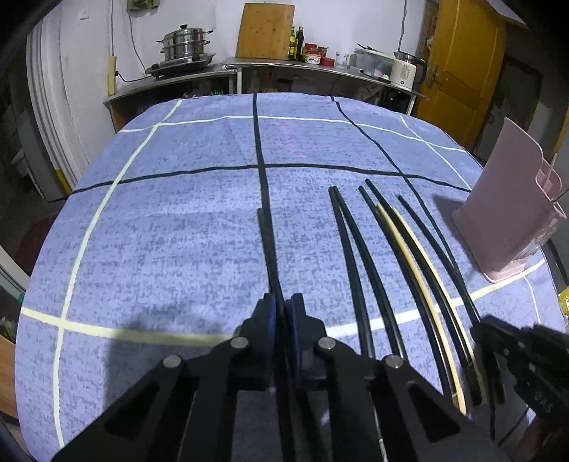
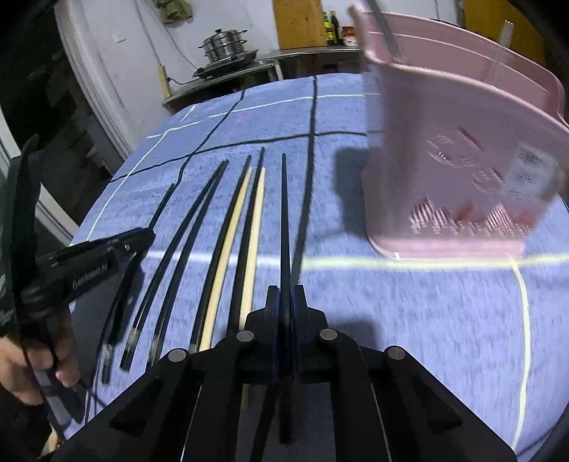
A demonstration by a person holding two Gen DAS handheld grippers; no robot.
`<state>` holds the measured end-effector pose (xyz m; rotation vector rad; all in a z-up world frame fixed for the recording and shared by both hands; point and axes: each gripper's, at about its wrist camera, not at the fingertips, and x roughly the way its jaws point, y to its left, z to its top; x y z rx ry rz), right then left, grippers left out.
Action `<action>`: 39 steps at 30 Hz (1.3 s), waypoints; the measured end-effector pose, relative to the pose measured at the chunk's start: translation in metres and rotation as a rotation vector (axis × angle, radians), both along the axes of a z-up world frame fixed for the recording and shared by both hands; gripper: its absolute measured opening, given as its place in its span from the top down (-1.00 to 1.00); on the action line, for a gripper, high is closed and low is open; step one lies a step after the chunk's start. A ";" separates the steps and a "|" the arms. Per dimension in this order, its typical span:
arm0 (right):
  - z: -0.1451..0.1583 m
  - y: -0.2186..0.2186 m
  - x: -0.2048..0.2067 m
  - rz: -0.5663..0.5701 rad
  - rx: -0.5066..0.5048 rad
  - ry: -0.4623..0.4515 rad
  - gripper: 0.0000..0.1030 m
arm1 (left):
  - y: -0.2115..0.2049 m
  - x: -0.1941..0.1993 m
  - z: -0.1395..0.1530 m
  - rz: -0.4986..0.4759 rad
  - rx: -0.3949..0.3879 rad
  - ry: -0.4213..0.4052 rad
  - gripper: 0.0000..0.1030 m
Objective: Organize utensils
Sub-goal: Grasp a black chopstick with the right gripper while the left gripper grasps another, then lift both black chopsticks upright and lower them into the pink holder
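Tilting downward, both grippers (image 1: 281,312) (image 2: 286,302) pinching chopsticks (image 1: 267,248) (image 2: 284,213)

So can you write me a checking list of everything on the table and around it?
Surface: blue checked tablecloth.
Job's things: black and cream chopsticks lying in a row; pink utensil holder upright beside them.
Clutter: nothing seen.
Tongs: left tongs shut on a black chopstick; right tongs shut on another black chopstick.
Cables: wall cords behind the counter.
Surroundings: steamer pot, cutting board, kettle, yellow door.
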<state>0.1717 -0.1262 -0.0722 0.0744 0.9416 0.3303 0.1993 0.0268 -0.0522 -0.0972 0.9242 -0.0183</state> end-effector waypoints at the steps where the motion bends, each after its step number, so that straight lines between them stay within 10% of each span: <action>1: 0.000 -0.002 -0.006 -0.008 0.003 0.005 0.87 | 0.002 -0.002 0.000 -0.005 -0.010 0.002 0.84; 19: 0.004 -0.010 -0.034 0.007 0.014 0.038 0.71 | 0.026 -0.044 -0.001 -0.016 -0.173 0.047 0.87; 39: 0.004 0.012 0.027 0.032 -0.030 0.032 0.75 | 0.007 -0.013 0.001 -0.083 -0.047 0.066 0.80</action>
